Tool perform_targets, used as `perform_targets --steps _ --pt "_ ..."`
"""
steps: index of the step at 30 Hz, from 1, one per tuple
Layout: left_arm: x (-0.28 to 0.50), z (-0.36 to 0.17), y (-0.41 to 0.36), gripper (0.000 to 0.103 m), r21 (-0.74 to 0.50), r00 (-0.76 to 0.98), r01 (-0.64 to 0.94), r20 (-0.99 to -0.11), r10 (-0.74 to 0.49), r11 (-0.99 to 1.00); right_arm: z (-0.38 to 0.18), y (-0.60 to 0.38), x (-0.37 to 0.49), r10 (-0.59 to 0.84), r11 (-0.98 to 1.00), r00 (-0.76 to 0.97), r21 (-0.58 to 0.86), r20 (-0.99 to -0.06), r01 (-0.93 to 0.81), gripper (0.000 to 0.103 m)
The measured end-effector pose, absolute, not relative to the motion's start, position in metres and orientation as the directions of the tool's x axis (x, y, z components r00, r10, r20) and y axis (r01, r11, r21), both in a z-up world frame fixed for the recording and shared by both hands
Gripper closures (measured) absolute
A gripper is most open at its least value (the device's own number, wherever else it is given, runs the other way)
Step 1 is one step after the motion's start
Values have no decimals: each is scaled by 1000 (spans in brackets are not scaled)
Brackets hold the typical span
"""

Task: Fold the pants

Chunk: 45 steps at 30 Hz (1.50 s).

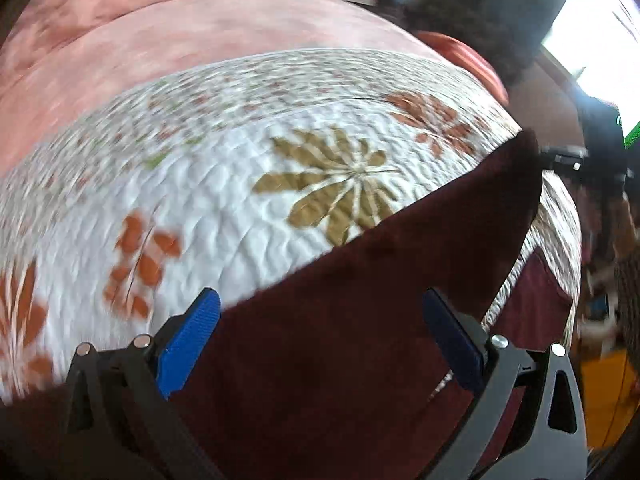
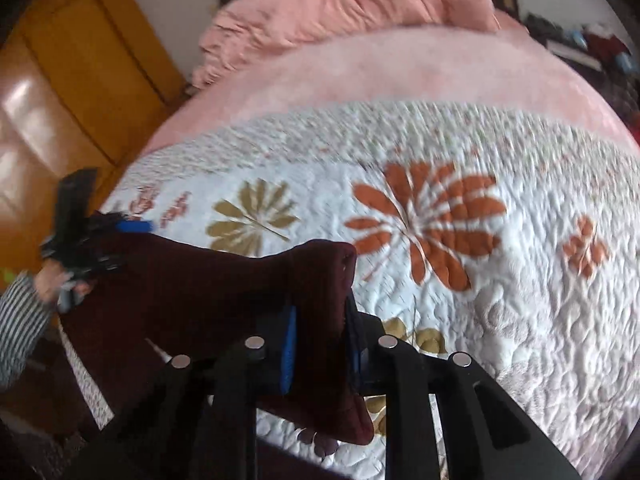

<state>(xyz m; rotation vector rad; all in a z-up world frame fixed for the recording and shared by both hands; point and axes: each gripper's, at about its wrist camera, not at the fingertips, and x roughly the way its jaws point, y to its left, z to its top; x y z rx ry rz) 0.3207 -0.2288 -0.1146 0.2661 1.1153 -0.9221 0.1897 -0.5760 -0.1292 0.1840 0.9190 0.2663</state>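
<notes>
Dark maroon pants (image 1: 360, 320) lie on a white quilt with leaf prints (image 1: 224, 200). In the left wrist view my left gripper (image 1: 320, 344) is open, its blue pads (image 1: 188, 344) spread wide above the maroon cloth, holding nothing. In the right wrist view my right gripper (image 2: 320, 352) is shut on a bunched edge of the pants (image 2: 312, 292), lifted above the quilt (image 2: 480, 280). The cloth stretches left toward the other gripper (image 2: 76, 236), seen small at the left edge with a hand in a striped sleeve.
A pink blanket (image 2: 380, 68) covers the far half of the bed, with a bunched pink duvet (image 2: 340, 0) behind. A yellow wooden door (image 2: 92, 56) and brown floor lie left of the bed. A bright window (image 1: 592, 40) and dark furniture are at the right.
</notes>
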Motion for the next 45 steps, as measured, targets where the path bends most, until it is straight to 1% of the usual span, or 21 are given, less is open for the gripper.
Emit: perform_targets --steps 3,7,10,13,16,19,20,21,22,23,24,26,27,30,31,33,36,38,41,43,45 --pt "333 -121 -245 3 -251 81 799 -856 -511 547 -116 -574 182 325 945 599 263 -732 -193 82" --pt "347 -135 -259 3 -356 -58 810 -840 -540 466 -110 -576 178 336 942 608 261 -720 -212 82" --pt "355 -143 -265 3 -383 -107 815 -837 -537 435 -112 -577 178 359 933 611 282 -706 -223 82" --pt "364 -154 -269 3 -467 -207 784 -817 -538 408 -110 -581 177 378 925 622 299 -686 -233 82" --pt "369 -154 -266 3 -546 -284 750 -777 -562 374 -109 -583 178 383 923 626 306 -679 -234 82" --pt "368 -156 -259 4 -595 -346 710 -761 -549 377 -107 -584 177 386 922 637 310 -668 -232 82" --pt "366 -155 -255 14 -602 -354 701 -759 -547 382 -107 -585 176 386 921 641 315 -663 -229 82" --pt "364 -155 -251 43 -617 -372 690 -751 -546 378 -106 -586 175 388 920 646 321 -658 -225 82" --pt "361 -155 -247 64 -634 -396 678 -741 -542 371 -106 -587 175 387 920 649 325 -655 -221 82" --pt "359 -156 -245 81 -635 -400 676 -743 -537 374 -107 -588 175 387 919 653 330 -651 -215 82" --pt "355 -155 -239 87 -619 -381 687 -754 -535 382 -107 -588 174 391 916 655 339 -647 -212 82" --pt "345 -140 -229 91 -568 -303 725 -771 -561 389 -108 -585 173 387 917 659 342 -646 -203 82" --pt "342 -133 -226 92 -550 -268 735 -773 -575 396 -108 -583 172 372 923 664 332 -648 -194 82" --pt "326 -99 -213 93 -428 -77 770 -799 -596 473 -106 -584 167 370 919 684 355 -629 -171 82" --pt "315 -85 -210 93 -378 -7 780 -802 -597 498 -105 -583 163 363 920 697 357 -618 -162 82" --pt "282 -57 -206 92 -232 140 809 -817 -560 540 -103 -579 156 341 928 714 338 -612 -153 82" --pt "226 -36 -209 91 -26 314 817 -818 -481 577 -104 -570 139 300 946 732 291 -611 -145 82" --pt "186 -37 -212 91 81 390 807 -817 -425 585 -108 -564 123 281 953 739 268 -612 -140 82" --pt "138 -49 -214 91 170 441 806 -811 -383 568 -122 -558 91 263 958 736 259 -623 -122 82" --pt "116 -60 -212 90 217 474 799 -801 -365 561 -133 -553 73 253 961 725 251 -641 -115 82" --pt "101 -73 -211 90 229 485 790 -802 -350 569 -150 -550 52 254 961 702 257 -665 -103 82"
